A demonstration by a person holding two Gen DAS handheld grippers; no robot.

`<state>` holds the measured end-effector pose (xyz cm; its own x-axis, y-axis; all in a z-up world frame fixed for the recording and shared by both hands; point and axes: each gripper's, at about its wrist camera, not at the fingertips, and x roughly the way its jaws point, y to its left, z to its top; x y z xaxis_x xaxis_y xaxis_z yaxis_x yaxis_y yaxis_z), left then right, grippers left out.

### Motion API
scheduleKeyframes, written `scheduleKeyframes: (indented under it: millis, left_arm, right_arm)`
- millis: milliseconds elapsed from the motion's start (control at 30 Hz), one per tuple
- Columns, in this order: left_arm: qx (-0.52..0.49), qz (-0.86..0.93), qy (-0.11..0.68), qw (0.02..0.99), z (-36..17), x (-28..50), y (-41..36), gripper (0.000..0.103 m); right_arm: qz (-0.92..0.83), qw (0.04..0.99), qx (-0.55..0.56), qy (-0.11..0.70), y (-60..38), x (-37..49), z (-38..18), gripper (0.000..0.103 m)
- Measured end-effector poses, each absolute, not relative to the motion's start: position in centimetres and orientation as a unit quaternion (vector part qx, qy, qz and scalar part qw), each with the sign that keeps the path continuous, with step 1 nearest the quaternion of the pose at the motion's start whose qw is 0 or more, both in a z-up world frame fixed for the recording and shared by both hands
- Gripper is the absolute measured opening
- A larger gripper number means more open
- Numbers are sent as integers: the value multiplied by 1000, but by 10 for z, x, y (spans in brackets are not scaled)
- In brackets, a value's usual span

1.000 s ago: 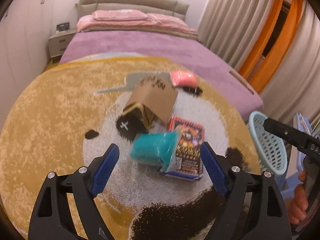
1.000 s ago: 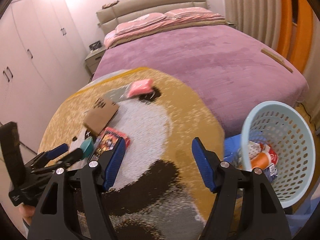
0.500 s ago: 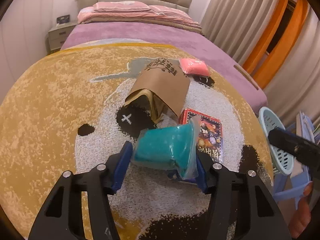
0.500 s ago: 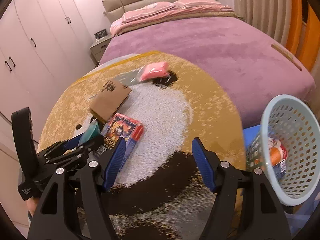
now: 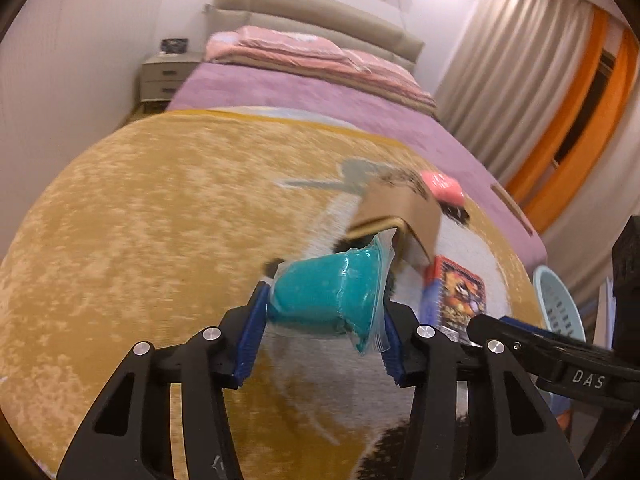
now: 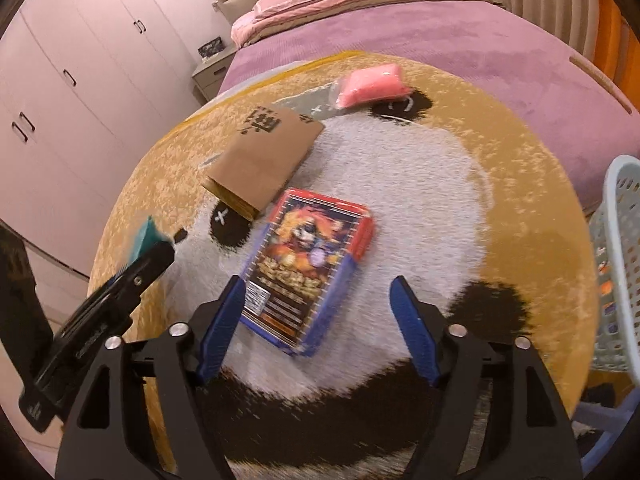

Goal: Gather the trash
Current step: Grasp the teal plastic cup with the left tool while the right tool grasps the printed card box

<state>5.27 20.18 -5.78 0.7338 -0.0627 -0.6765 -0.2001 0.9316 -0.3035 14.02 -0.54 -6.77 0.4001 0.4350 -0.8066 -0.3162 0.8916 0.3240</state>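
The left gripper point(image 5: 320, 334), wide a second ago, is closing on the teal putty-filled plastic bag point(image 5: 330, 294), now lifted off the round panda rug point(image 5: 160, 220); the right gripper point(image 6: 318, 328) is opening over the red-and-blue printed box point(image 6: 308, 264); pale blue mesh basket point(image 6: 618, 264) next

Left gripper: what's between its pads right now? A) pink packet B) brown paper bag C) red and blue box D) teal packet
D: in the left wrist view the left gripper has the teal packet between its blue pads, jaws closing on it; the other three lie on the rug.
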Motion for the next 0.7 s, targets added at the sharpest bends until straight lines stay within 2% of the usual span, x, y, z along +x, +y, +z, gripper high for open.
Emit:
scheduleKeyframes:
  millis: [367,700]
  left_arm:
    - [-181,71,331,923,-58,46,215,48]
    - [-194,63,325,923,-61,42,221,48]
  right_arm:
    - [189,854,41,483,24,142,-76,80]
    - [146,881,-31,448,45,129,-84,79]
